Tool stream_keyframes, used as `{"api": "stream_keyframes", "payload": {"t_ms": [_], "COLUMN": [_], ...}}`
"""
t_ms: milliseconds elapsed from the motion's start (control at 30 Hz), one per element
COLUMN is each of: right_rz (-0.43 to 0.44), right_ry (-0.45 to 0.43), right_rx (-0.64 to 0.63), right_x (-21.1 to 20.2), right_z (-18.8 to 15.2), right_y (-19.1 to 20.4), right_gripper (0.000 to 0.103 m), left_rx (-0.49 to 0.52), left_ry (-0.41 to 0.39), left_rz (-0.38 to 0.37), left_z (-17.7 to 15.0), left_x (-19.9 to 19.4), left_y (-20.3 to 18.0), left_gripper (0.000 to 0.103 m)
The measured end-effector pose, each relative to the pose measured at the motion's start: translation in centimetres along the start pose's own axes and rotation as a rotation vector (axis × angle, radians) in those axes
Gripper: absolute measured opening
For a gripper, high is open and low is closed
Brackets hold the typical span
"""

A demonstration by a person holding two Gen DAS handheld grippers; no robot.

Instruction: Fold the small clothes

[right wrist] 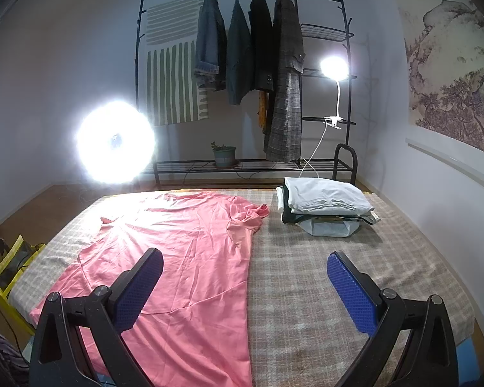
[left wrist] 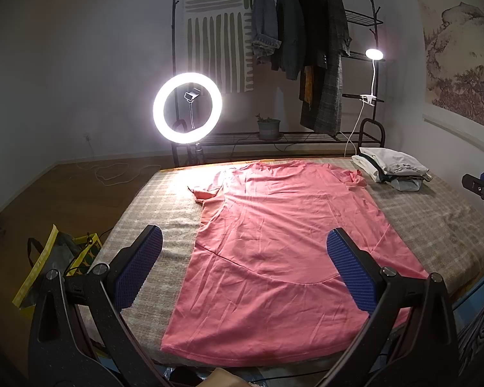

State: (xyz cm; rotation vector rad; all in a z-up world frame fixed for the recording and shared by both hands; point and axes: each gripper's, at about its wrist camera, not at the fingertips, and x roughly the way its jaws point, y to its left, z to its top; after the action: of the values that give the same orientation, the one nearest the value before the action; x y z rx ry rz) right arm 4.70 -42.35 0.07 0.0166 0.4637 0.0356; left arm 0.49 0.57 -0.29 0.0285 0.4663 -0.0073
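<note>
A plaid-covered bed (right wrist: 306,290) fills the room, a pink shirt (left wrist: 274,258) spread flat on its left half, folded clothes (right wrist: 322,203) far right (clothes rack (right wrist: 242,80) behind), left gripper (left wrist: 245,251) and right gripper (right wrist: 245,274) both spread wide, empty.

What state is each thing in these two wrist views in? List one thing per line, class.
Pink T-shirt: spread flat on the bed, unfolded, one sleeve bunched.
Stack of clothes: folded, piled at the bed's far corner.
Ring light: on.
Clip lamp: on.
Left gripper: open, holding nothing.
Right gripper: open, holding nothing.
Jackets: hanging on the rack.
</note>
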Motion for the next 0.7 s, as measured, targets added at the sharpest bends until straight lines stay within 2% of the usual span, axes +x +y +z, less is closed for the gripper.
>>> {"api": "stream_keyframes", "payload": {"t_ms": [700], "right_rz": [-0.002], "right_ry": [-0.001], "right_rx": [-0.001], "right_x": [-0.03], "right_z": [0.07], "right_y": [0.0], "right_gripper": [0.102], "left_rx": [-0.005], "left_ry": [-0.006], "left_rz": [0.0], "left_z": [-0.17], "left_x": [-0.05], "left_y": [0.12], "left_gripper": [0.103]}}
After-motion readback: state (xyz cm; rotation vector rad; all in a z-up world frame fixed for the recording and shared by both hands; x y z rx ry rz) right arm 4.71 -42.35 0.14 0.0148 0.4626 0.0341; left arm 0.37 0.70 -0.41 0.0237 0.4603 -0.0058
